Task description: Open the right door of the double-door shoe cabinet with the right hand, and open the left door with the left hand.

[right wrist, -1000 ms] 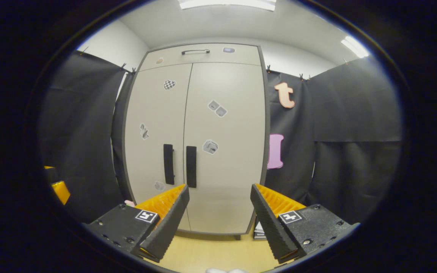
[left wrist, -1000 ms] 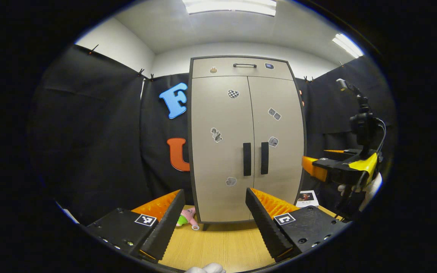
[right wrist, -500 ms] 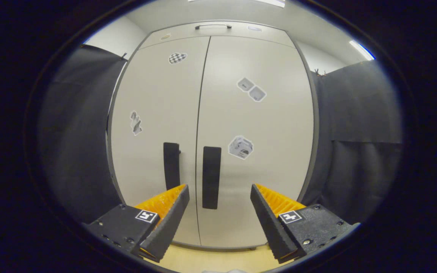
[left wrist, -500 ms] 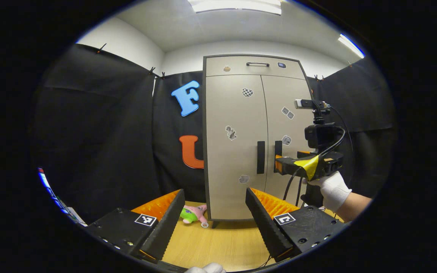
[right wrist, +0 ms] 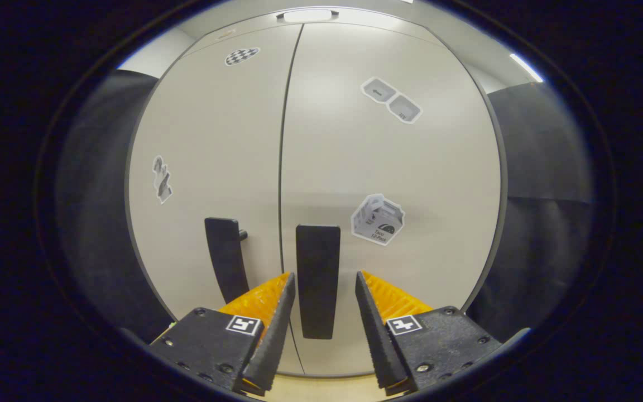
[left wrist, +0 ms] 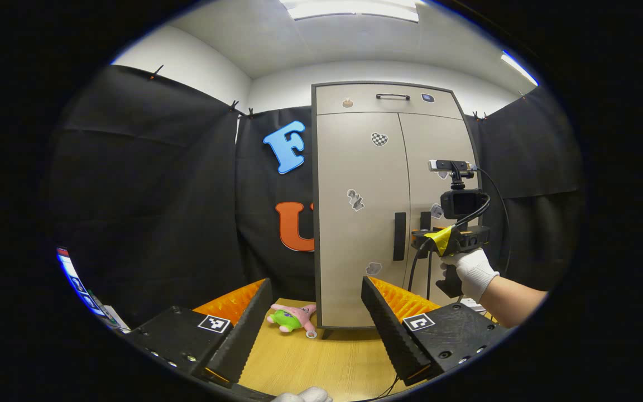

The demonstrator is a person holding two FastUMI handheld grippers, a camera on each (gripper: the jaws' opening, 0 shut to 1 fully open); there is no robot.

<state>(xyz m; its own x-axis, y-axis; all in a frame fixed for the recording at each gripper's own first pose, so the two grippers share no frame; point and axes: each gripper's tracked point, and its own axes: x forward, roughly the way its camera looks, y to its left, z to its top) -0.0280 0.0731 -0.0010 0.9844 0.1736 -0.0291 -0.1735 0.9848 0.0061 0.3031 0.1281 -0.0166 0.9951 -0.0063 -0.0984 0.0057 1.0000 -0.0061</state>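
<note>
While both doors sit flush, step in hand judged: gripping right door handle (right wrist: 317, 281). Right gripper (right wrist: 321, 326) straddling that upright bar, fingers parted, not yet pressing. Next: clench, pull outward. Shoe cabinet (left wrist: 355, 184) standing tall on wooden floor (left wrist: 327, 357). Left gripper (left wrist: 316, 326) released, well back from left door handle (left wrist: 399, 236).

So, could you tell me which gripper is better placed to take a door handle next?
The right gripper: its open fingers straddle the right door handle. The left gripper hangs well back from the cabinet, open and off to its left.
</note>
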